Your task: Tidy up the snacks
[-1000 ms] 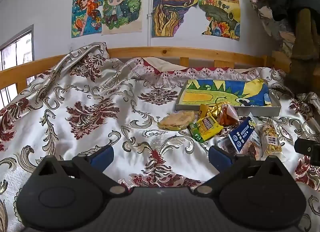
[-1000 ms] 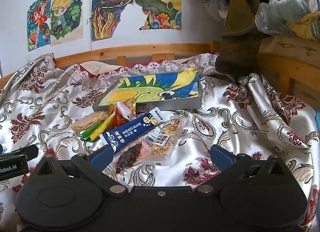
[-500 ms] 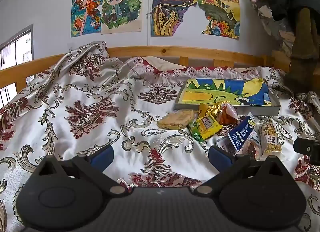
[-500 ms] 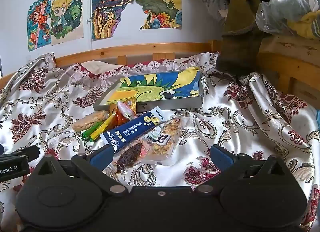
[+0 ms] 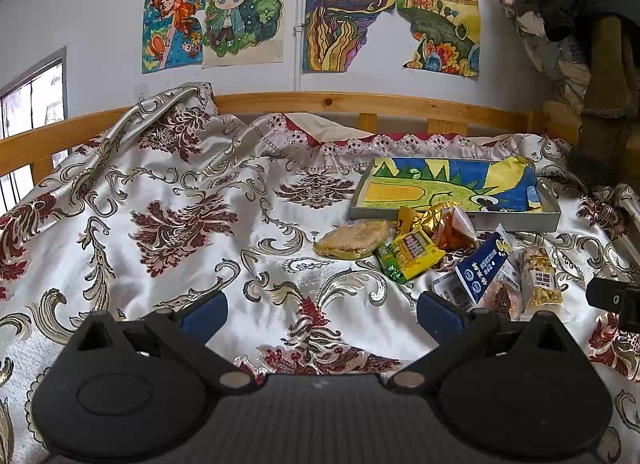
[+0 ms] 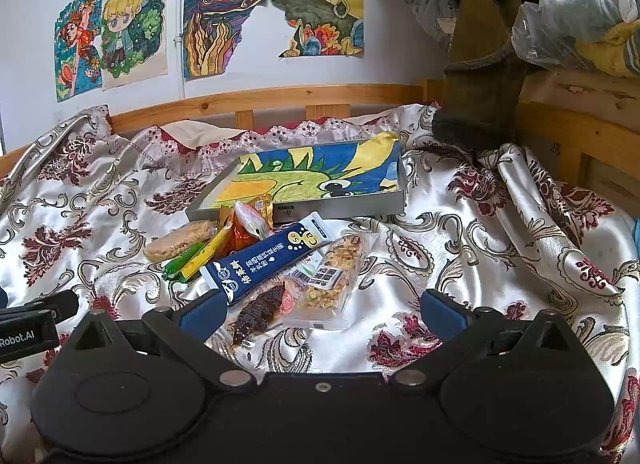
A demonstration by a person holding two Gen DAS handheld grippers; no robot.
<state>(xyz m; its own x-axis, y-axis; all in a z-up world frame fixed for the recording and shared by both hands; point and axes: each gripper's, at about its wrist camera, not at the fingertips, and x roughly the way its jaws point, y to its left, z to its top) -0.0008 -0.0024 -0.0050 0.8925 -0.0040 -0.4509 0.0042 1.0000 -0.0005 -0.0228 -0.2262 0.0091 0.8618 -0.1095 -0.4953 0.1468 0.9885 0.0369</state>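
A pile of snack packets lies on the patterned bedspread in front of a shallow grey tray [image 6: 360, 203] lined with a dinosaur drawing. In it are a dark blue packet [image 6: 272, 260], a clear nut bar [image 6: 332, 280], a dark dried snack [image 6: 260, 308], an orange packet [image 6: 248, 227], a yellow-green packet [image 5: 412, 254] and a pale round cake [image 5: 352, 238]. My right gripper [image 6: 320, 314] is open just short of the pile, its left finger beside the blue packet. My left gripper [image 5: 320, 312] is open over bare cloth, left of the pile.
A wooden bed rail [image 5: 360, 103] runs along the back under drawings on the wall. Hanging clothes and a plastic bag [image 6: 580, 11] crowd the right side above a wooden frame [image 6: 580, 131]. Bedspread [image 5: 160, 223] stretches wide to the left.
Both views have crept slightly forward towards the snacks; nothing has been touched or moved.
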